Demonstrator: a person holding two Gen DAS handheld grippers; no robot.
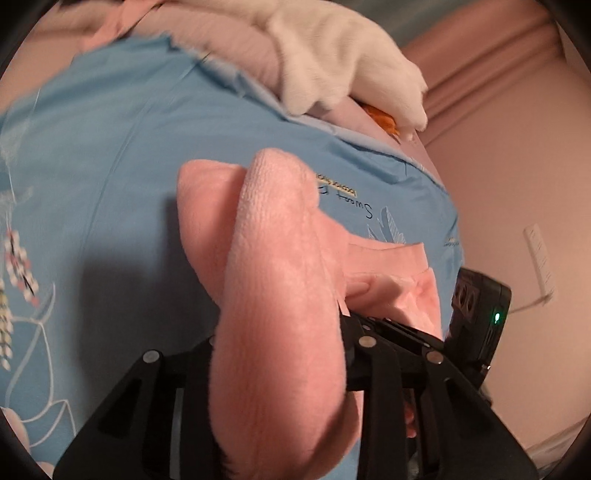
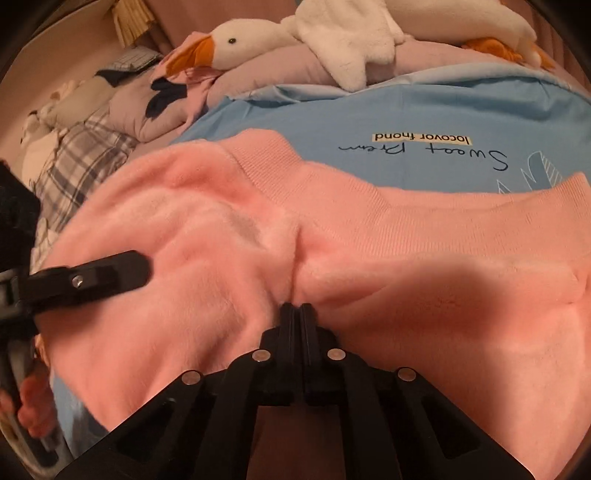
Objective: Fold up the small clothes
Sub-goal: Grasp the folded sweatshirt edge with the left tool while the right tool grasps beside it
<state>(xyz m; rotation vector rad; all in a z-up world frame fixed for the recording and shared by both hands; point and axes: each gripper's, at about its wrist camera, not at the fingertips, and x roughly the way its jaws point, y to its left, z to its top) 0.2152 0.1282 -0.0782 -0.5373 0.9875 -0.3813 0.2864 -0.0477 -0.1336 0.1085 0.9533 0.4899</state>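
A small pink fleece garment (image 2: 369, 251) with a ribbed band lies partly lifted over a light blue sheet (image 2: 406, 110). My right gripper (image 2: 297, 308) is shut on a pinched fold at the garment's near edge. My left gripper (image 2: 122, 269) comes in from the left in the right wrist view and holds the garment's left side. In the left wrist view the pink garment (image 1: 280, 295) bulges up between the left gripper's (image 1: 280, 347) black fingers and hides its tips. The right gripper's body (image 1: 476, 321) shows behind the cloth.
A white plush goose (image 2: 332, 33) with an orange beak lies on lilac bedding at the back. Plaid and grey pillows (image 2: 85, 155) sit at the left. The blue sheet (image 1: 110, 147) has printed lettering and flower prints. A pink wall (image 1: 517, 184) is at the right.
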